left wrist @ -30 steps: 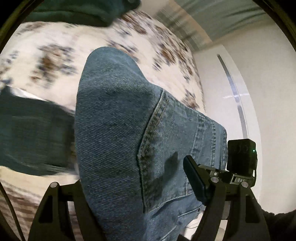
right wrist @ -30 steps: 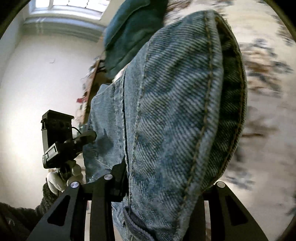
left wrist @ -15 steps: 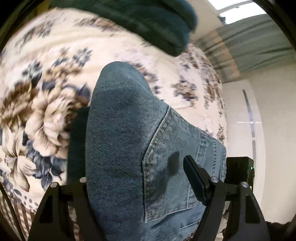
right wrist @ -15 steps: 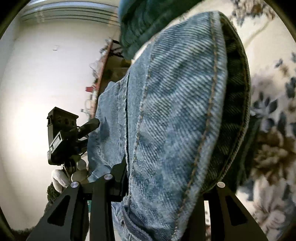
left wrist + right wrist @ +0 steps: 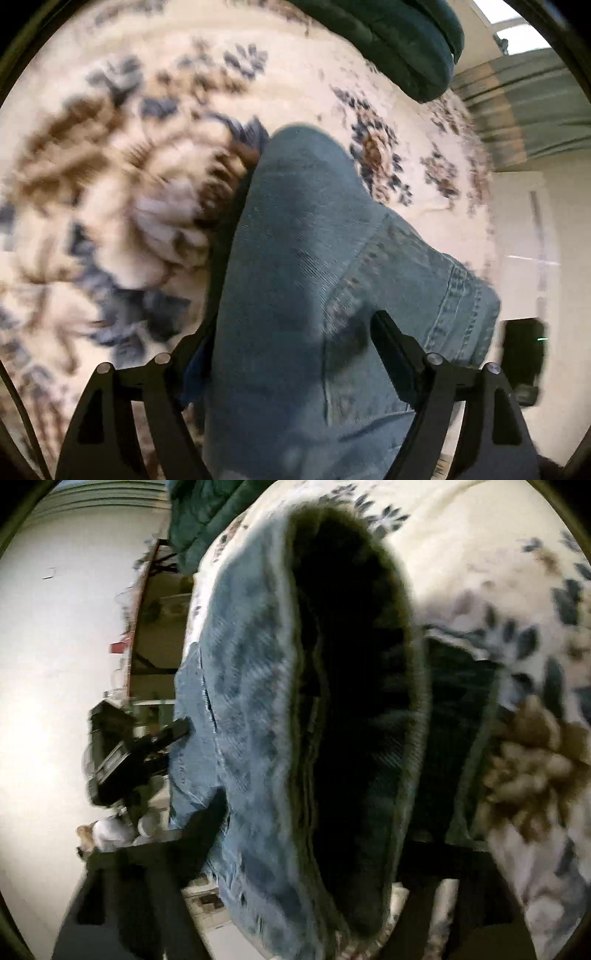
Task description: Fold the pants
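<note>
Left wrist view first: the left gripper (image 5: 295, 354) has its two fingers pinched down on a thick bunch of the jeans (image 5: 314, 295), with denim filling the whole gap between them, so it's clamped on cloth and not slack at all. You can see a back pocket seam and the waistband stitching running off to the right, so it looks like it's got the waist end. Over in the right wrist view, the right gripper (image 5: 306, 849) is blurry but denim is stuffed between its fingers too, with a dark opening of the pants facing the camera, so it reads as gripped as well. The jeans are held up in the air between both grippers, hanging just above the floral bedspread (image 5: 110, 184), not laid flat on it. A dark green blanket (image 5: 399, 44) sits further back on the bed. Progress-wise, it's probably mid-fold at best: no neat flat stack shows anywhere, and the pants haven't been set down and smoothed yet.
</note>
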Demonstrator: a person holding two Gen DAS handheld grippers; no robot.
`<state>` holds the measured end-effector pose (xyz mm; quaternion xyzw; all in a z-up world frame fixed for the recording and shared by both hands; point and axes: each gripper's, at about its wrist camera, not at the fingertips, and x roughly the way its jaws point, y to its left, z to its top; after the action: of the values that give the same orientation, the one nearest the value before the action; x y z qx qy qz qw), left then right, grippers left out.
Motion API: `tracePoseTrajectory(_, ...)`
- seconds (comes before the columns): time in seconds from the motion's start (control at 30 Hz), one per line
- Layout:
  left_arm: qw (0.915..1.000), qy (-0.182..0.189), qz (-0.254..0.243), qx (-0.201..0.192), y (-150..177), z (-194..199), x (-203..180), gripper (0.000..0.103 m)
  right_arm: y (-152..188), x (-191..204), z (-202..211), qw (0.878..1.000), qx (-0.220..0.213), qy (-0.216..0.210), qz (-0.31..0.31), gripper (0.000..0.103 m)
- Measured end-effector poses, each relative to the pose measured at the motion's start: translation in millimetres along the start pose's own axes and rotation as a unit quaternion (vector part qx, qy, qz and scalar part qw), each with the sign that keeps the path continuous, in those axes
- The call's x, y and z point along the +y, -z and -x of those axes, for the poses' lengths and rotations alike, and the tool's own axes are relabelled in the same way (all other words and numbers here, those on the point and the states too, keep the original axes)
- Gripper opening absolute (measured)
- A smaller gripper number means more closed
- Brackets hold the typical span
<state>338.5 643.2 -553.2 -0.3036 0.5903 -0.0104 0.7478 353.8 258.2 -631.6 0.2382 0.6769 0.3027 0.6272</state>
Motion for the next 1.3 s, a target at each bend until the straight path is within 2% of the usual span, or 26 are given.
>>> tracePoseTrajectory(0.03,0.9988,-0.041,-0.012,-0.025,7,12,-11,0.081,3,4,11,1.0,-0.009,0.019,0.009,0.086)
tracePoseTrajectory(0.07,0.9944,-0.084,-0.03,-0.057,20,26,-25,0.085,8,11,25,0.998,-0.019,0.059,0.03,0.088)
tracePoseTrajectory(0.13,0.9857,-0.133,-0.045,-0.092,42,44,-49,0.1,16,27,48,0.983,-0.044,0.158,0.08,0.09)
tracePoseTrajectory(0.17,0.9835,-0.143,-0.05,-0.098,56,51,-63,0.101,27,39,62,0.968,-0.058,0.216,0.112,0.09)
tracePoseTrajectory(0.2,0.9826,-0.147,-0.052,-0.1,68,58,-75,0.101,18,48,80,0.959,-0.065,0.245,0.129,0.09)
tracePoseTrajectory(0.23,0.9819,-0.15,-0.051,-0.104,81,65,-87,0.101,27,56,92,0.95,-0.07,0.269,0.143,0.091)
tracePoseTrajectory(0.27,0.9815,-0.15,-0.05,-0.108,94,73,-103,0.101,23,82,97,0.945,-0.075,0.28,0.149,0.092)
tracePoseTrajectory(0.3,0.9806,-0.153,-0.052,-0.112,109,83,-119,0.101,36,84,120,0.944,-0.081,0.282,0.153,0.092)
tracePoseTrajectory(0.33,0.9804,-0.153,-0.049,-0.114,116,87,-129,0.101,32,102,126,0.942,-0.088,0.286,0.156,0.093)
tracePoseTrajectory(0.4,0.9805,-0.146,-0.049,-0.122,136,105,-159,0.101,70,131,163,0.93,-0.104,0.308,0.17,0.094)
tracePoseTrajectory(0.43,0.9791,-0.148,-0.052,-0.129,145,114,-173,0.101,68,147,166,0.927,-0.112,0.312,0.176,0.094)
tracePoseTrajectory(0.47,0.9774,-0.149,-0.058,-0.138,157,127,-190,0.101,80,156,185,0.925,-0.125,0.311,0.18,0.094)
tracePoseTrajectory(0.5,0.9747,-0.155,-0.065,-0.147,166,138,-204,0.101,81,184,195,0.923,-0.134,0.311,0.182,0.094)
tracePoseTrajectory(0.53,0.9694,-0.171,-0.07,-0.162,179,154,-220,0.101,91,192,208,0.921,-0.143,0.311,0.188,0.094)
tracePoseTrajectory(0.6,0.9658,-0.176,-0.071,-0.177,198,174,-241,0.101,110,216,229,0.913,-0.16,0.314,0.204,0.094)
tracePoseTrajectory(0.77,0.9547,-0.198,-0.055,-0.215,251,224,-285,0.101,162,238,297,0.905,-0.176,0.304,0.241,0.094)
tracePoseTrajectory(1.0,0.9368,-0.225,-0.022,-0.267,329,276,-335,0.101,227,259,370,0.895,-0.189,0.279,0.293,0.094)
tracePoseTrajectory(1.3,0.9075,-0.264,0.029,-0.326,419,329,-392,0.101,306,279,466,0.883,-0.204,0.243,0.347,0.094)
